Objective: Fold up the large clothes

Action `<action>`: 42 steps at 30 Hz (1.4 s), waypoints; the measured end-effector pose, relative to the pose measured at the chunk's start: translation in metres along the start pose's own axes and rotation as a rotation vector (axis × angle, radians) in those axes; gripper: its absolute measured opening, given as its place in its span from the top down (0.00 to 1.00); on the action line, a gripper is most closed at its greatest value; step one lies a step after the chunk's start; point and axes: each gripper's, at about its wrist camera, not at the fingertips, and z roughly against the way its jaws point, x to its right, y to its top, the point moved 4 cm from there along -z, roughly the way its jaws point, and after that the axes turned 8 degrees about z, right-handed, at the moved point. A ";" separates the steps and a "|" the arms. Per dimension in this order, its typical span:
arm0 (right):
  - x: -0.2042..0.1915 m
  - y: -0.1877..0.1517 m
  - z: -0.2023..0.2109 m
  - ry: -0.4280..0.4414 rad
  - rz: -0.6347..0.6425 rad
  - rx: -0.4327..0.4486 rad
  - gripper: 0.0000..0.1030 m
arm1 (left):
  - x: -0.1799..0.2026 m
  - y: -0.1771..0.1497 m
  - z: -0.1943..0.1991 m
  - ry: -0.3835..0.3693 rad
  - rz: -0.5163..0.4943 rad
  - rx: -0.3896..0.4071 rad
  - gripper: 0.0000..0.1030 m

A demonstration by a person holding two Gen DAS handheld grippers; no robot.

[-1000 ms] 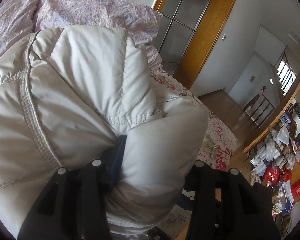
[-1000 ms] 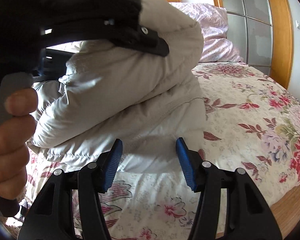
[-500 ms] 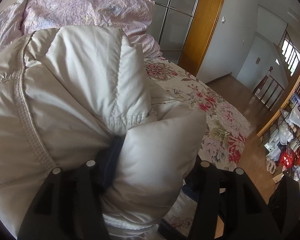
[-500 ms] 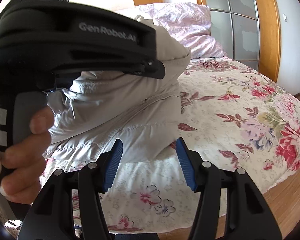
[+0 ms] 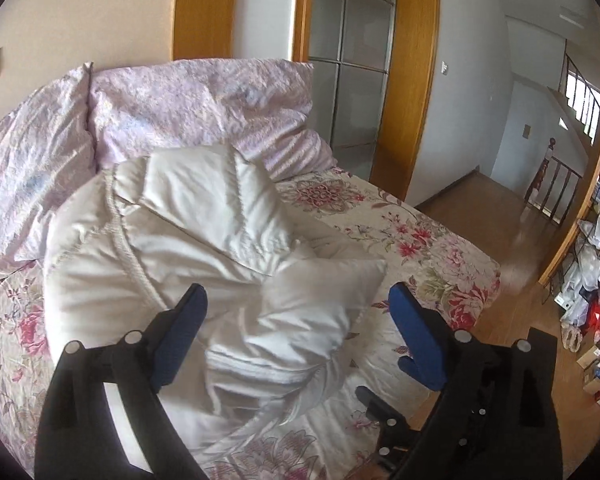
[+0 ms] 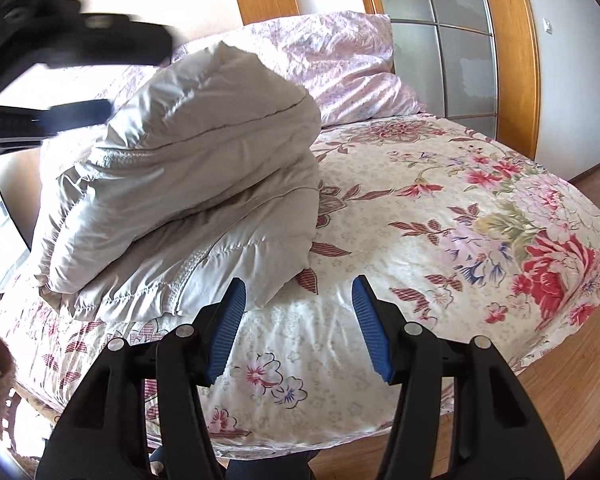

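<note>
A puffy off-white down jacket (image 5: 204,248) lies folded in a thick bundle on the floral bed sheet (image 5: 420,240). It also shows in the right wrist view (image 6: 188,184), at the left of the bed. My left gripper (image 5: 298,328) is open and empty, its blue pads on either side of the jacket's near end, just above it. My right gripper (image 6: 298,320) is open and empty over the bed's front edge, just right of the jacket's near corner. The left gripper body (image 6: 72,40) shows blurred above the jacket in the right wrist view.
Pink pillows (image 5: 180,112) lie at the head of the bed (image 6: 480,208). A wooden-framed glass door (image 5: 352,68) stands behind. Wooden floor (image 5: 500,208) lies to the right, with cluttered shelves (image 5: 596,288) at the far right.
My left gripper has let go of the jacket, opened and pulled back up. The jacket has dropped onto the bed as a folded bundle. The right gripper has backed off slightly.
</note>
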 end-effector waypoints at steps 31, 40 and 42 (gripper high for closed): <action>-0.005 0.033 0.016 0.019 0.016 0.095 0.44 | -0.131 0.017 -0.086 0.366 0.101 -0.009 0.11; -0.029 0.075 0.040 0.080 0.073 0.178 0.44 | -0.135 0.017 -0.076 0.333 0.136 0.042 0.09; -0.040 0.093 0.043 0.078 0.116 0.197 0.44 | -0.142 0.022 -0.063 0.299 0.172 0.047 0.09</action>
